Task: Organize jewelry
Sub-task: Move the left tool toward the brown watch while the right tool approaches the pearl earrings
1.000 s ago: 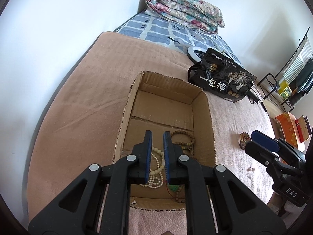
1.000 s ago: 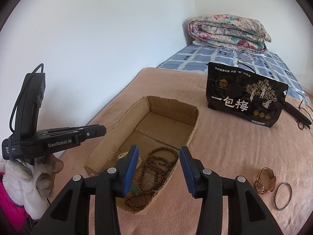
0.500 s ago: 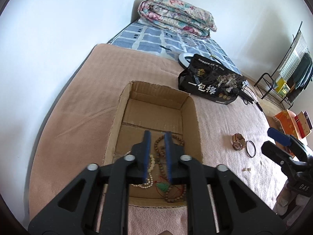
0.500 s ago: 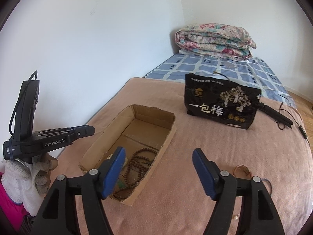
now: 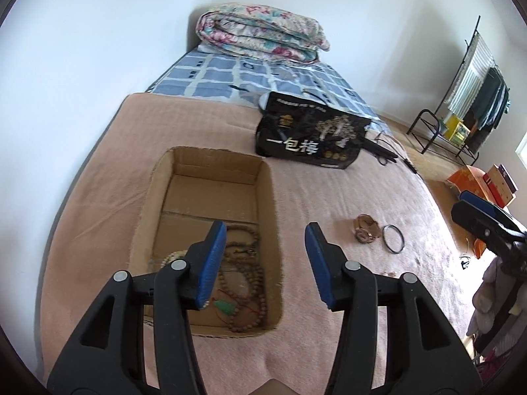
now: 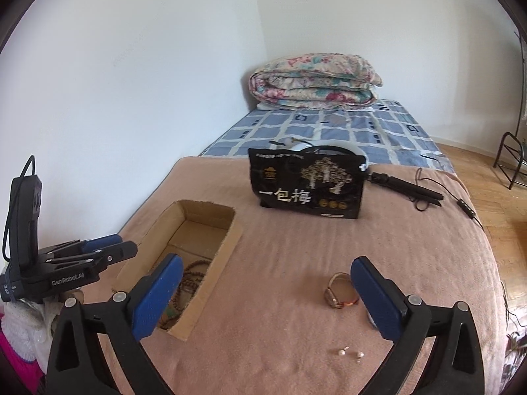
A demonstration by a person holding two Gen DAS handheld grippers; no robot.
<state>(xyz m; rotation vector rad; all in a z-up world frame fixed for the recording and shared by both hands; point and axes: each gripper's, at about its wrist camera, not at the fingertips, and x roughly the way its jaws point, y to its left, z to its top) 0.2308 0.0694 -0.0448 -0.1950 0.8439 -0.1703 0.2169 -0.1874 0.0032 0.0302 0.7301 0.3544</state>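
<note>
White beads [image 5: 171, 258] half behind the left gripper's finger [image 5: 210, 260], bangle [image 6: 372, 321] nearly all behind the right gripper's finger [image 6: 375, 296], earrings [image 6: 350, 354] too small to make out, rack [image 6: 510, 161] cut by the edge

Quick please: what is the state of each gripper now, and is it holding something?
Left gripper: jaws opening, holding nothing.
Right gripper: jaws opening wide, holding nothing.

A bed [image 6: 296, 247] is carrying a cardboard box [image 6: 227, 243]; right of the box, a watch [image 6: 339, 293], a ring [image 5: 393, 238] and two earrings [image 6: 350, 354] are lying, a black bag [image 6: 309, 184] standing beyond it.
</note>
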